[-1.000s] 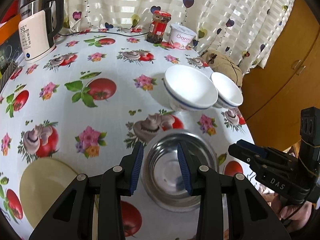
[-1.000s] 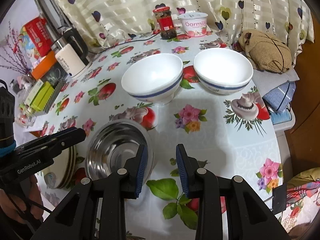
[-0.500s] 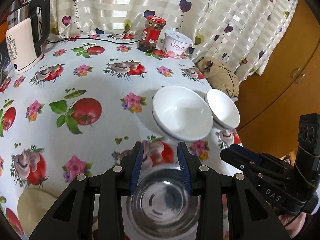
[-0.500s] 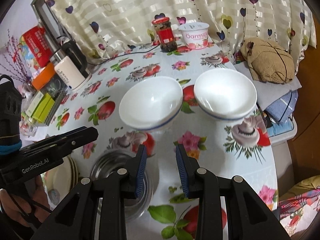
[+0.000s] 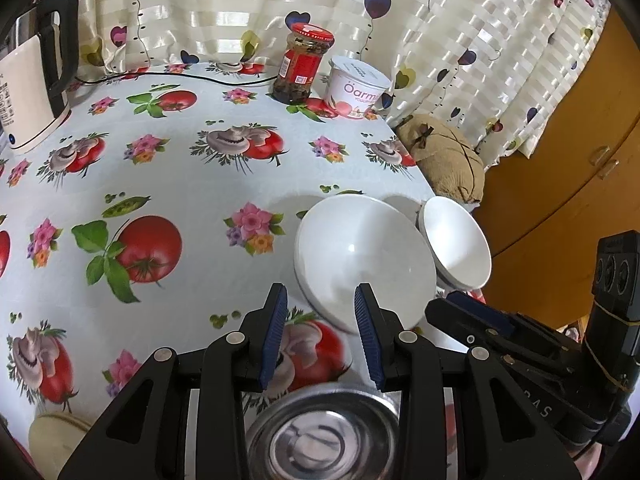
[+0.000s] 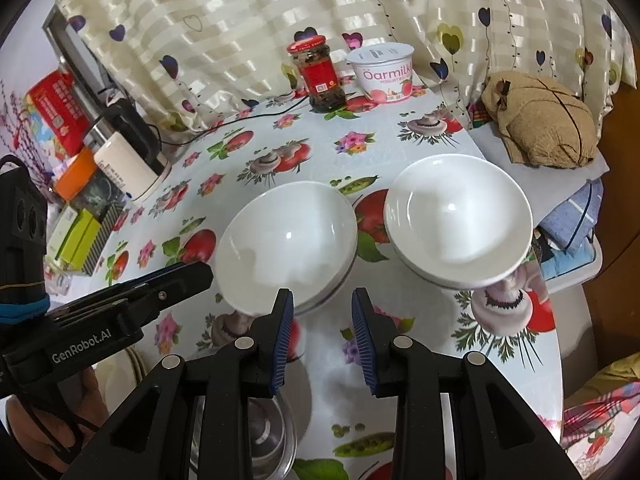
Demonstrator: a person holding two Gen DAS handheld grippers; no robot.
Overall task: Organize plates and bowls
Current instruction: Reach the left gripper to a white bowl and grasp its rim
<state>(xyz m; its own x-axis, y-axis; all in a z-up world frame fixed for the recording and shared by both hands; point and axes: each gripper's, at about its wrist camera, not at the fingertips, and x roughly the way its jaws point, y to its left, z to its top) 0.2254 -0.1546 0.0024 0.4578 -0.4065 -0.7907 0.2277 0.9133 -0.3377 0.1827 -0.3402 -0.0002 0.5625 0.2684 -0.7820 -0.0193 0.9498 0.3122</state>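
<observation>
Two white bowls stand side by side near the table's right edge: the nearer bowl (image 5: 360, 256) (image 6: 286, 240) and the farther bowl (image 5: 456, 240) (image 6: 456, 216). My left gripper (image 5: 321, 320) hovers open just before the nearer bowl's rim, nothing between its blue pads. My right gripper (image 6: 322, 316) is also open and holds nothing, over the cloth between the two bowls. A steel bowl (image 5: 320, 440) (image 6: 272, 436) sits under both grippers at the bottom edge. Beside it, cream plates (image 5: 56, 436) (image 6: 132, 364) lie partly hidden.
A kettle (image 5: 28, 92) stands at the back left, a red-lidded jar (image 5: 302, 64) and a yogurt tub (image 5: 356, 88) at the back by the curtain. A brown bag (image 5: 444, 156) lies off the table's right edge near a wooden cabinet (image 5: 580, 160). Boxes (image 6: 76, 236) crowd the left.
Both grippers have travelled forward over the table from the steel bowl toward the white bowls. The steel bowl has slipped to the bottom of both views. The jaws are as wide apart as before.
</observation>
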